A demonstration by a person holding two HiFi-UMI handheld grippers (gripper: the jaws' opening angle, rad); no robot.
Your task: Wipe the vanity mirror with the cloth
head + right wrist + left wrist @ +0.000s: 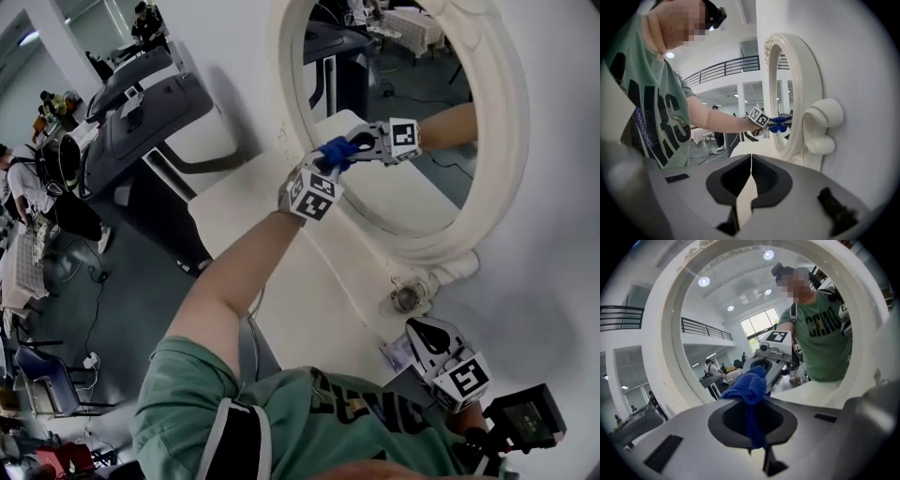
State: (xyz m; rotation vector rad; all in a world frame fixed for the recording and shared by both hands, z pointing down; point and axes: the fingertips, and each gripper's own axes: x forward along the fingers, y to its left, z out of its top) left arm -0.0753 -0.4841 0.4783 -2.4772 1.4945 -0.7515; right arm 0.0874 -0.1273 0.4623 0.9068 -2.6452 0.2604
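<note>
Cloth (748,386), blue and bunched, is pinched in the closed jaws of the left hand-held gripper (754,425), with a small wad poking out past the tips. In the head view that wad (336,150) meets its own reflection, so it looks pressed onto the vanity mirror (412,89) low on the glass, near the oval white frame (511,122).

With so little cloth showing, the hard jaw tips could scrape the glass. Angle the left hand-held gripper (328,162) so only fabric touches. Use light, even pressure and overlapping strokes, and run them right out to the frame.

The right hand-held gripper (751,161) has its jaws together on nothing. It hangs low (424,339) by the mirror's scrolled foot (411,296), above the counter (248,220) and well apart from the wiping. It is best kept there.
</note>
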